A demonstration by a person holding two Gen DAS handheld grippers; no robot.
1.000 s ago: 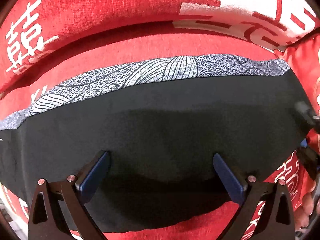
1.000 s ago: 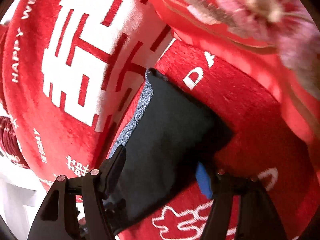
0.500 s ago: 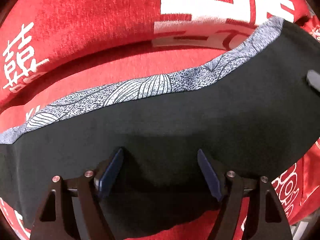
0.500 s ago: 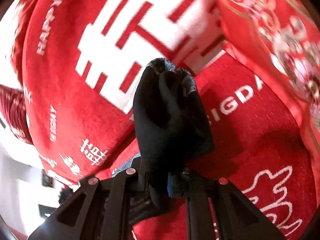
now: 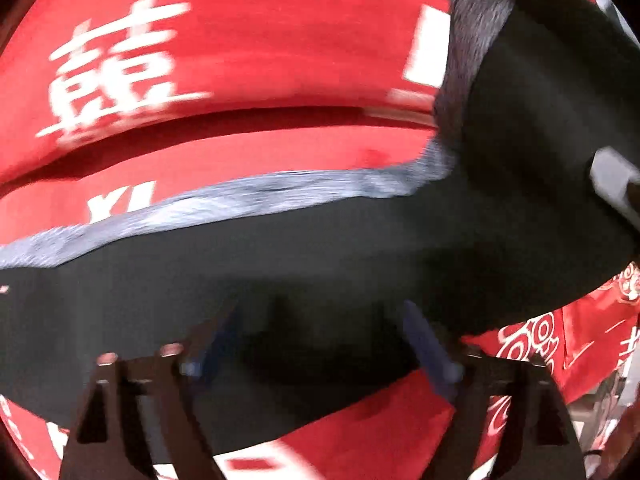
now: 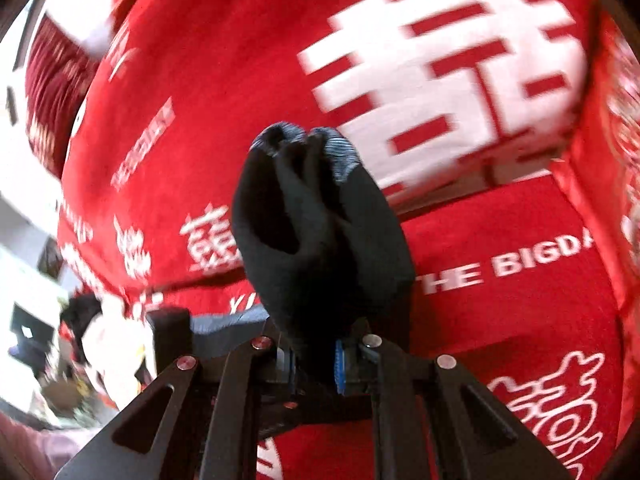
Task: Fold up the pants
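Left gripper (image 5: 320, 344), black slotted arms, blue pads; right gripper (image 6: 314, 364), same black arms, silver rivets, blue-padded jaws

Red blanket (image 6: 520, 320) carried white print: "THE BIGDA", cut off at fold; large double-happiness character 囍 (image 6: 448, 80) above; smaller 囍 (image 5: 120, 72) and letters "YL" (image 5: 120, 200) in left view.

Two grippers, one clamped, one spread

The right gripper (image 6: 314, 364) points down at a slant, jaws nearly together and pinching bunched black pants (image 6: 320, 232). The left gripper (image 5: 320, 348) points steeply down; its jaws have just been opening and stand wide, pressing on nothing.
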